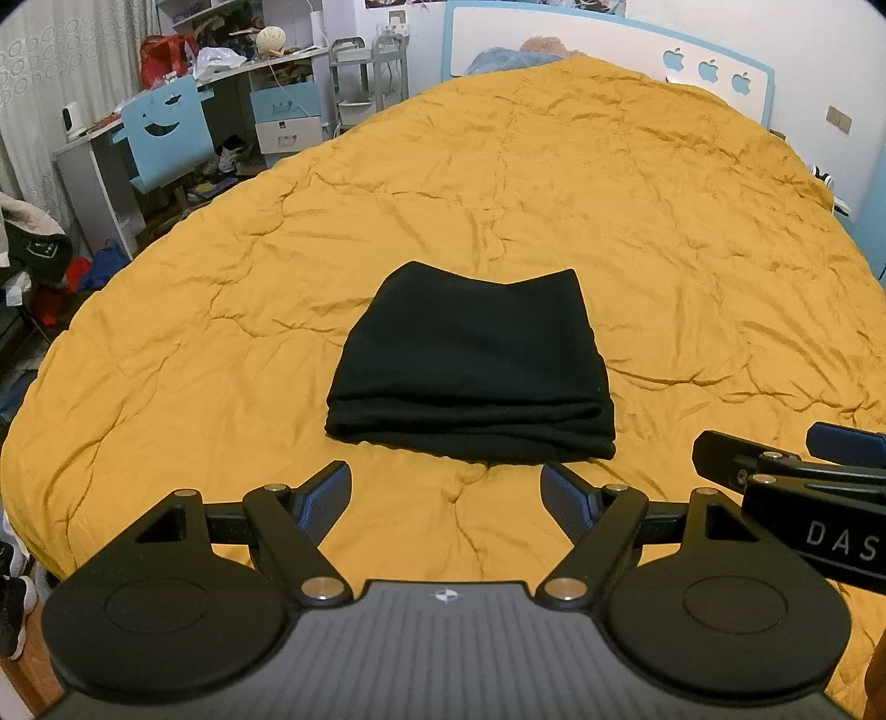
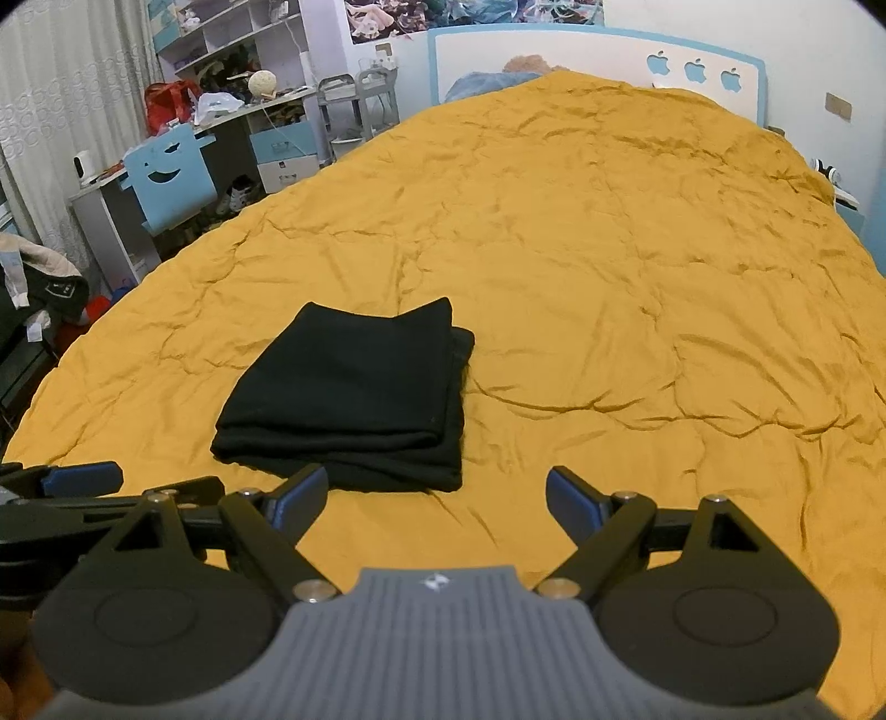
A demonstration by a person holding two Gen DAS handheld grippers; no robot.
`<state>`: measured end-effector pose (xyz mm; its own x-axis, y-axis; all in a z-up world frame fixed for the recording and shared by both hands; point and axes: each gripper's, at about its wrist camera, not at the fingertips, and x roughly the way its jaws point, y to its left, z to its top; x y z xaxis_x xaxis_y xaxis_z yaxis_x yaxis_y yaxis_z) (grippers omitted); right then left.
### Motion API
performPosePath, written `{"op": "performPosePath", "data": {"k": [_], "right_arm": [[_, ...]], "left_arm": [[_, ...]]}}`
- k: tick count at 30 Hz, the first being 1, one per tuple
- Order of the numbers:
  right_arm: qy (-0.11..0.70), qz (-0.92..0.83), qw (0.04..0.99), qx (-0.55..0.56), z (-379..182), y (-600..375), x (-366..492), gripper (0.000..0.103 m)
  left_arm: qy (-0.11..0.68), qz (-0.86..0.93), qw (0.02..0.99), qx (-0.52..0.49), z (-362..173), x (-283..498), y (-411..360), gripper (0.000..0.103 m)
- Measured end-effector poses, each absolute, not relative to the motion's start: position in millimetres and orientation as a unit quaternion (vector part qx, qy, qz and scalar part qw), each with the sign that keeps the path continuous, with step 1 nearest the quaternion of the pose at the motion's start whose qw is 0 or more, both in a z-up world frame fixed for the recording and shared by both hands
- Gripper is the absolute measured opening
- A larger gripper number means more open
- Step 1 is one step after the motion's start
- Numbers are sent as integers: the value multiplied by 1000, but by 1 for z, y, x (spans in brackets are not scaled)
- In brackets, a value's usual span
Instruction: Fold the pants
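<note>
The black pants (image 1: 470, 365) lie folded in a compact stack of layers on the yellow quilt (image 1: 664, 249). My left gripper (image 1: 446, 490) is open and empty, held just in front of the stack's near edge, not touching it. In the right wrist view the pants (image 2: 349, 399) lie left of centre. My right gripper (image 2: 437, 493) is open and empty, near the stack's front right corner, above the quilt (image 2: 637, 277). The right gripper also shows at the right edge of the left wrist view (image 1: 775, 448), and the left gripper at the left edge of the right wrist view (image 2: 72, 479).
The bed's blue and white headboard (image 1: 609, 33) stands at the far end. A blue chair (image 1: 166, 133) and a cluttered desk (image 1: 99, 138) stand to the left of the bed. Clothes and shoes (image 1: 33, 249) lie on the floor at the left.
</note>
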<state>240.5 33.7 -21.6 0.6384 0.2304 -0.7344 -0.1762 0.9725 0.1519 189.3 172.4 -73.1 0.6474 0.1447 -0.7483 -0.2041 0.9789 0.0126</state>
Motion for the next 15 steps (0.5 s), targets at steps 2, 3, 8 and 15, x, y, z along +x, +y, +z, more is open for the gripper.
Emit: {"op": "performPosePath", "data": {"k": [2, 3, 8, 15], "right_arm": [[410, 112, 905, 34, -22, 33, 240, 82], [409, 111, 905, 34, -22, 33, 240, 82], [409, 110, 905, 35, -23, 33, 240, 82], [411, 109, 905, 37, -23, 32, 240, 82]], "left_arm": [[409, 97, 907, -37, -73, 188, 172, 91], [408, 96, 907, -38, -73, 188, 172, 91], [407, 97, 907, -36, -74, 186, 171, 91], [407, 97, 908, -39, -74, 187, 169, 91]]}}
